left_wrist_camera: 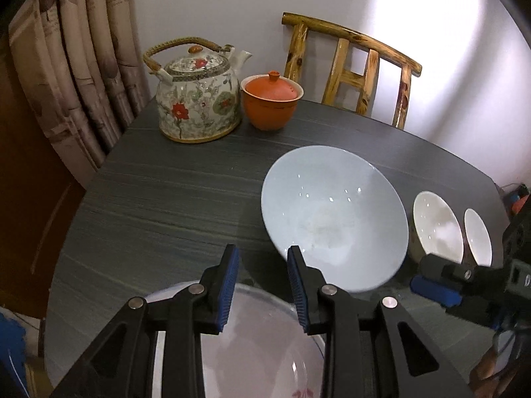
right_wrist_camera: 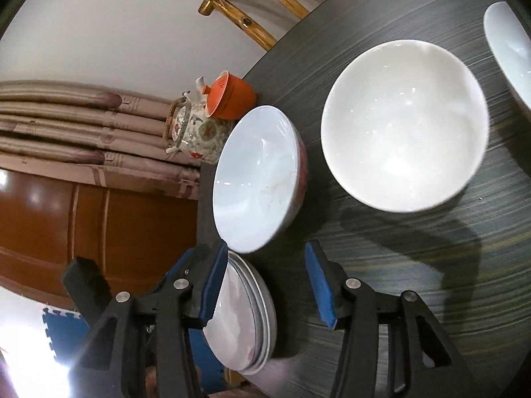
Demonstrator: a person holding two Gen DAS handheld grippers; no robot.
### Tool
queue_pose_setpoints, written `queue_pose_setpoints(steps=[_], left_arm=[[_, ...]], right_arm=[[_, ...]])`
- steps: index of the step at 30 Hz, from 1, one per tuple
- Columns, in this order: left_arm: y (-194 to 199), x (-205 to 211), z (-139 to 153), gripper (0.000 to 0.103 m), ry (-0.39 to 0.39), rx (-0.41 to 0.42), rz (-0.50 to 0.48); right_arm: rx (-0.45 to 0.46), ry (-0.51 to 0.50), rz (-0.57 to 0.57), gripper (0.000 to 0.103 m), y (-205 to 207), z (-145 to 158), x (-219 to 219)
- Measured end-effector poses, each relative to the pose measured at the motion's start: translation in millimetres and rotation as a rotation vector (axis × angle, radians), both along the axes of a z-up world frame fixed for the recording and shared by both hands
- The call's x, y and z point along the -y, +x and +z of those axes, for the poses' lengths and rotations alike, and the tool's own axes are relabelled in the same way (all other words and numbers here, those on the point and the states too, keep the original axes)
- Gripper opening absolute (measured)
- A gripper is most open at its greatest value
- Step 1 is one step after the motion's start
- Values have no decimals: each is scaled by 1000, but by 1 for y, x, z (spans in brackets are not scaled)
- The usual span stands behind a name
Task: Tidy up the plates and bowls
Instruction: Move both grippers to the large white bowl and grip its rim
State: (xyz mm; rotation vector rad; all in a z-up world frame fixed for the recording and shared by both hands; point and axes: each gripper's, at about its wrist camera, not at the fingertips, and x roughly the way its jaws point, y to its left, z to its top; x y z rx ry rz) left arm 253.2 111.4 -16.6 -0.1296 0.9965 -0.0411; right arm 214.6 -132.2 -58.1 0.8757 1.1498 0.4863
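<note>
We held the left gripper (left_wrist_camera: 262, 285) with its jaws parted and empty over the stack of white plates (left_wrist_camera: 252, 341) at the near edge of the dark wood-grain table (left_wrist_camera: 159, 199). The right gripper (right_wrist_camera: 265, 285) was likewise wide and empty. The large pale-blue bowl (left_wrist_camera: 335, 215) sat beyond the plates, with two smaller white bowls (left_wrist_camera: 434, 225) beside it. A floral ceramic teapot (left_wrist_camera: 195, 99) and an orange lidded cup (left_wrist_camera: 270, 99) stood at the far edge.
</note>
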Motion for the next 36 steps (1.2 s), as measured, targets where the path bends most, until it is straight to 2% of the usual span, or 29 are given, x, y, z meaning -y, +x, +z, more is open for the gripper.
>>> queue_pose_setpoints(steps=[8,13,21,23,24,25,26,28,30,32,34,36], left_arm=[[36,-4,-12,31,-49,-39,-47],[59,-10,-25,31,-127,-80,-73],[82,5,-41,31,-61,-111,-153],[86,8,-46,31,-61,-118,-165],[88,10,-48,26,-65,-119,-168],[89,11,-49,23,-44,-114,-152],[89,10,-48,22,-45,-105,-144],[89,2,-47,17,-99,-105,-121],[84,-4,-40,12,-145,-92,-101],[71,0,-29,11,-111,-66,-109],[53,7,-16,11,-74,-37,-113],[35,11,-3,11,-73,-16,-110]], right_arm=[[-27,-41,-51,48,14,-8,-10],[-54,-43,-75,48,23,-15,-12],[-71,-101,-60,48,36,-23,-24],[-67,-124,-59,43,40,-26,-25],[-66,-129,-60,42,40,-27,-26],[-71,-124,-58,37,43,-29,-27],[-74,-120,-51,28,44,-31,-28],[-64,-147,-21,22,47,-32,-33],[-32,-187,-3,21,48,-30,-37],[0,-199,28,21,47,-30,-36],[-1,-163,45,21,43,-32,-33],[31,-184,74,21,33,-24,-34]])
